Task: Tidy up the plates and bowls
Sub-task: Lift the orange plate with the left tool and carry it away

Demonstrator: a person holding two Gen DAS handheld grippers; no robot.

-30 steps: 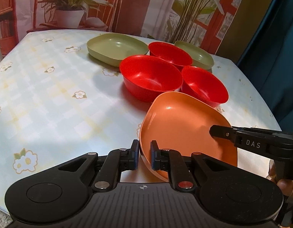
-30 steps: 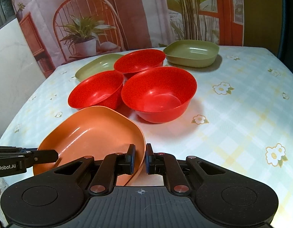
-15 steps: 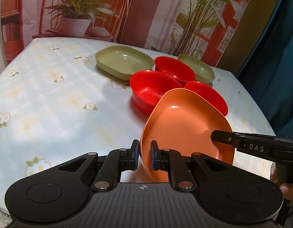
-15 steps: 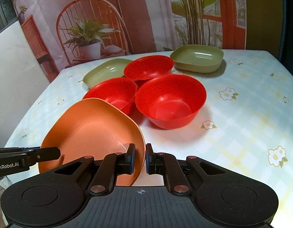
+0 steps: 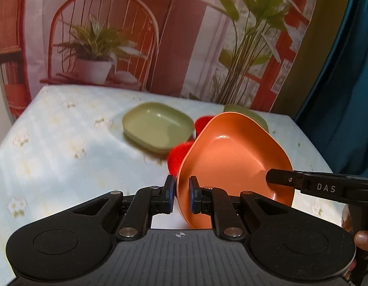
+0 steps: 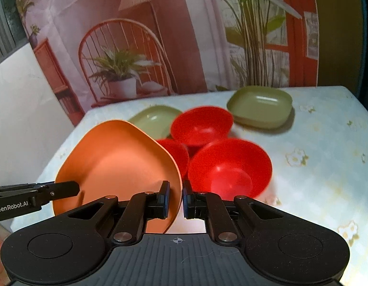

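The left gripper [image 5: 180, 196] pinches the near rim of the orange plate [image 5: 234, 162], one black finger on each face of its thin wall. The plate is smooth matte plastic, a rounded square with a shallow well, held tilted above the table [image 5: 52, 147] between both tools. On its opposite rim the right gripper [image 6: 176, 197] is clamped in the same way. The table wears a pale blue checked cloth printed with small flowers.

Beyond the plate, from left to right in the right wrist view, sit a flat olive-green plate [image 6: 155, 119], partly hidden behind the orange rim, then three glossy round red bowls: a small one [image 6: 176, 153] largely covered by the held plate, a second [image 6: 202, 125] behind it, and the biggest [image 6: 230, 165] nearest, just beside the right gripper's outer finger. The bowls crowd together, rims touching or nearly so. Farthest right stands a deeper olive-green dish [image 6: 260, 107] with rounded corners, apart from the bowls. A printed backdrop [image 6: 141, 47] of a chair and potted plants hangs behind.
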